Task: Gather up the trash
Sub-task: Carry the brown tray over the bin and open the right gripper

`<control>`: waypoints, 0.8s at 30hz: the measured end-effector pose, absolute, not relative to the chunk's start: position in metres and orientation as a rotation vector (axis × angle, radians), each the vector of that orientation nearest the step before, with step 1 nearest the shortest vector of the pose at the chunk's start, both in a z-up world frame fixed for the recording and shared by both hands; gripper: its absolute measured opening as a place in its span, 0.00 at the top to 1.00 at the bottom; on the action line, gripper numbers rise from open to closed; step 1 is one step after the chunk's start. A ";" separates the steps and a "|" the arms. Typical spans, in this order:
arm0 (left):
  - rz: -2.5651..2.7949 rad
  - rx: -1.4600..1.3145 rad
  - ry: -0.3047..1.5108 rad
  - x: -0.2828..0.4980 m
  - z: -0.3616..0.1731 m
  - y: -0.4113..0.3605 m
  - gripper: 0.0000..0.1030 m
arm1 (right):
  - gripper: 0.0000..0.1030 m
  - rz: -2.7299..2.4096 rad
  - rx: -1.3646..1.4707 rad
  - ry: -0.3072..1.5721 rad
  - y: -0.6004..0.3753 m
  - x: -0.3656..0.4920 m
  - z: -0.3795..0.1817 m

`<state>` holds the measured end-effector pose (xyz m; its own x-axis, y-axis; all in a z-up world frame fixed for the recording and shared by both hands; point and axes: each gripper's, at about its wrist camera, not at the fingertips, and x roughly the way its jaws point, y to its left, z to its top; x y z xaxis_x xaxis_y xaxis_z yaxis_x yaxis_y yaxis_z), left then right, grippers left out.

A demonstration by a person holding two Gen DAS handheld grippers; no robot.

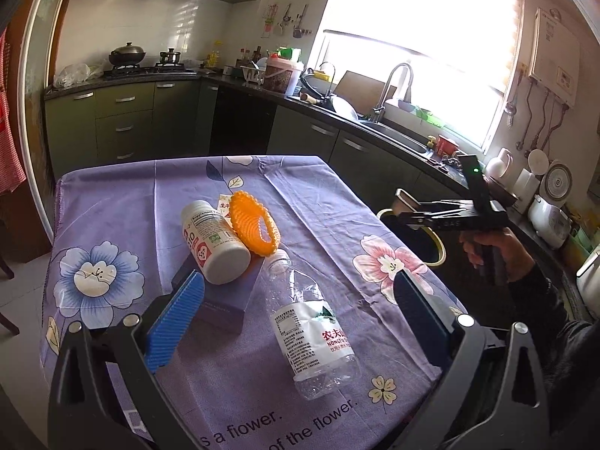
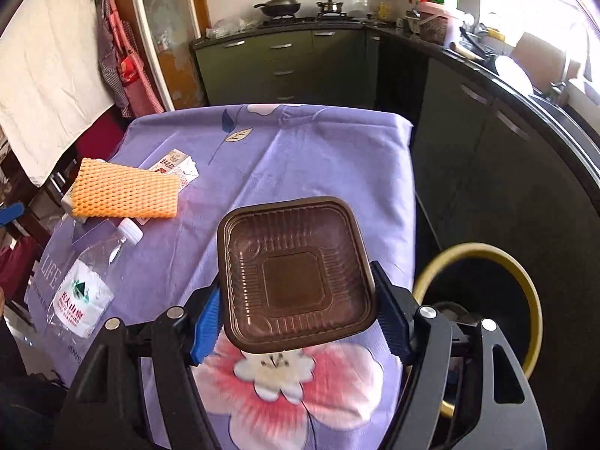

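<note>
My right gripper [image 2: 296, 288] is shut on a brown square plastic tray [image 2: 296, 273], its blue pads pressing on two opposite sides. It holds the tray in the air above the right edge of the table, beside the yellow-rimmed bin [image 2: 532, 288]. From the left wrist view, that gripper [image 1: 407, 208] and a hand hang over the bin [image 1: 438, 251]. My left gripper [image 1: 299, 279] stands open above the table. An empty clear water bottle [image 1: 311, 326] lies ahead between its fingers, untouched.
On the purple flowered tablecloth [image 1: 112, 225] lie a white pill bottle [image 1: 213, 243], an orange foam net [image 1: 253, 227], a purple box [image 1: 225, 300] and a small milk carton [image 2: 176, 167]. Dark kitchen cabinets [image 2: 487, 168] and a sink counter run along the right.
</note>
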<state>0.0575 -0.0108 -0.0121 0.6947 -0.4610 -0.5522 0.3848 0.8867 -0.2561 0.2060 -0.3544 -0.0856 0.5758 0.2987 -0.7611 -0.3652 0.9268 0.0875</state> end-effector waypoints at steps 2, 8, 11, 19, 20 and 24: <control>-0.480 -0.115 0.657 0.056 -0.013 -0.017 0.06 | 0.32 0.296 -0.070 0.886 -0.382 0.191 -0.085; -0.505 -0.089 0.676 0.055 -0.015 -0.038 0.06 | 0.31 0.032 0.006 0.993 -0.471 0.191 -0.113; -0.513 -0.069 0.689 0.055 -0.016 -0.048 0.06 | 0.31 -0.059 0.057 1.049 -0.509 0.207 -0.138; -0.522 -0.016 0.726 0.055 -0.019 -0.071 0.06 | 0.30 -0.129 0.126 1.116 -0.558 0.241 -0.180; -0.524 -0.009 0.731 0.055 -0.020 -0.073 0.06 | 0.27 -0.124 0.126 1.114 -0.560 0.243 -0.182; -0.525 0.008 0.747 0.056 -0.023 -0.079 0.06 | 0.22 -0.127 0.122 1.079 -0.561 0.238 -0.176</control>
